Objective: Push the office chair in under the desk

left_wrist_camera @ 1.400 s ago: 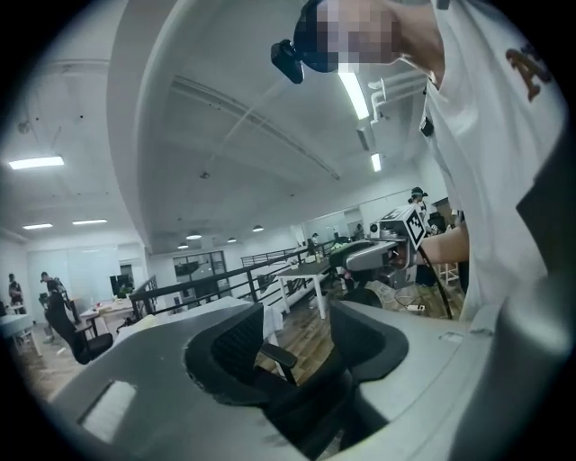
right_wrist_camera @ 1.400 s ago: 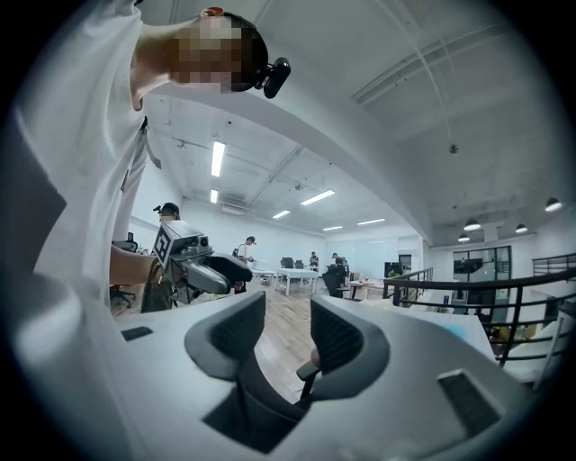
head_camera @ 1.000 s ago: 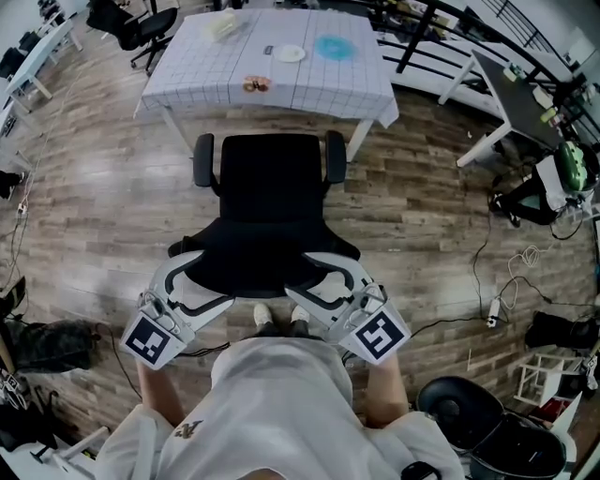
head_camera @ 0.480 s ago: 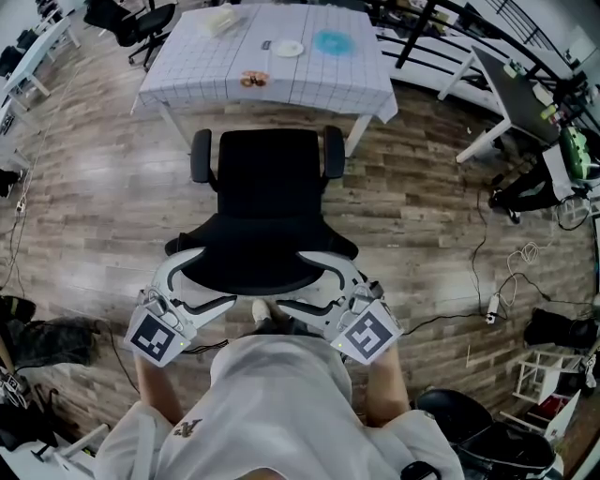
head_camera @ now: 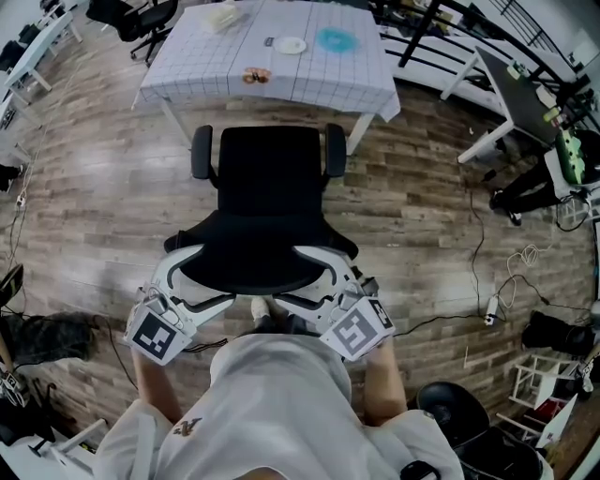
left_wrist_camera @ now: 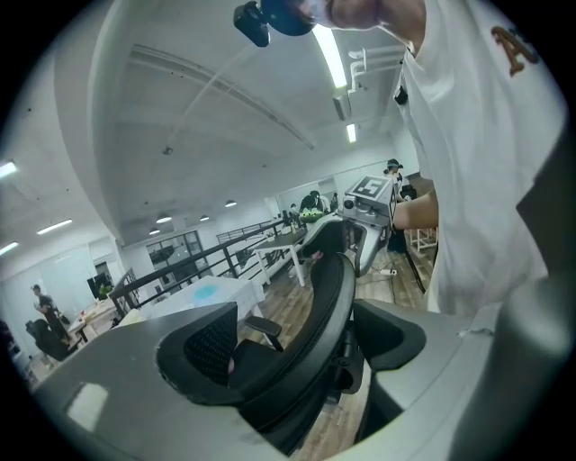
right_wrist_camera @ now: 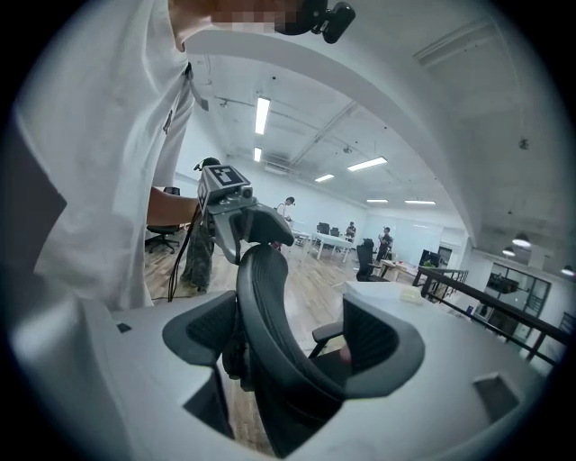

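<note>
The black office chair (head_camera: 272, 178) stands on the wood floor facing the desk (head_camera: 328, 84), which has a white gridded cloth; its seat front lies just short of the desk edge. Its backrest (head_camera: 262, 258) is nearest me. My left gripper (head_camera: 202, 278) straddles the backrest's left edge (left_wrist_camera: 315, 324) and my right gripper (head_camera: 305, 278) the right edge (right_wrist_camera: 270, 324). Both pairs of jaws have just been opening. The backrest rim runs between the pads of each, with gaps showing, so neither one clamps it.
A plate (head_camera: 291, 45), a blue item (head_camera: 333, 42) and small things lie on the desk. Another black chair (head_camera: 141, 23) stands far left. Right of me are white desks (head_camera: 511, 89), floor cables (head_camera: 497, 305) and a black bin (head_camera: 455, 408). My shoes (head_camera: 272, 317) are behind the chair.
Both grippers' jaws have spread wider around the backrest. The right gripper's marker cube has shifted a little left and turned. The chair stays about as far from the desk.
</note>
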Motion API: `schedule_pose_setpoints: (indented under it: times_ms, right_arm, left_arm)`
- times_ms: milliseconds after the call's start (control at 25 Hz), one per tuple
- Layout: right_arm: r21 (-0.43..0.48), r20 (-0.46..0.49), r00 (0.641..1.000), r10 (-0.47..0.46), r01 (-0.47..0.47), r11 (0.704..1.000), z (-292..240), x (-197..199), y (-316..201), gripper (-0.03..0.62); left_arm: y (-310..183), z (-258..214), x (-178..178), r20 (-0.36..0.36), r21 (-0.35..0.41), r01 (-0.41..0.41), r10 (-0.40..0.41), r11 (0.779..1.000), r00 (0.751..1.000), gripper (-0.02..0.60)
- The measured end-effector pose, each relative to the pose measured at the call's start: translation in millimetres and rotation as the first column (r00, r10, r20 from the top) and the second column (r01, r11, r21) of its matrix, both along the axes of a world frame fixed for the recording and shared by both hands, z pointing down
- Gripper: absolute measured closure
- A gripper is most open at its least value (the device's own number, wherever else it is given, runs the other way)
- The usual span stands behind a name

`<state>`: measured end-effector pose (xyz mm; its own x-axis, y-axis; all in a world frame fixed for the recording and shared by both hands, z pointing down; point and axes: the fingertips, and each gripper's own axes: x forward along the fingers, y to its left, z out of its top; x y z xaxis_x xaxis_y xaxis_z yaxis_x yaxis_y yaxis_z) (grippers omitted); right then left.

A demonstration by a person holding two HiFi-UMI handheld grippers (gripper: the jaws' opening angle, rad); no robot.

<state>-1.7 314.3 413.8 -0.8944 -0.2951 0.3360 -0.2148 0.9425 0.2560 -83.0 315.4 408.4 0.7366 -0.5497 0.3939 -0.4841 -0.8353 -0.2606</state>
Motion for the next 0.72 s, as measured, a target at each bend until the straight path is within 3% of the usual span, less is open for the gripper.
schedule_pose_setpoints:
  times_ms: [400,720]
  right_arm:
    - [0.011,-0.012,1.0,-0.009,0.01,1.0,3,0,0,0.221]
    - [0.033,0.01,1.0,-0.009,0.009,0.999,3,0,-6,0.221]
  left_arm:
    - [2,14,4,0.091,0.029,-0.024,0.021,0.999,0.996,0.195]
    - [-4,15,5,0.079,0.059,-0.013,0.008,0.998,0.997,0.195]
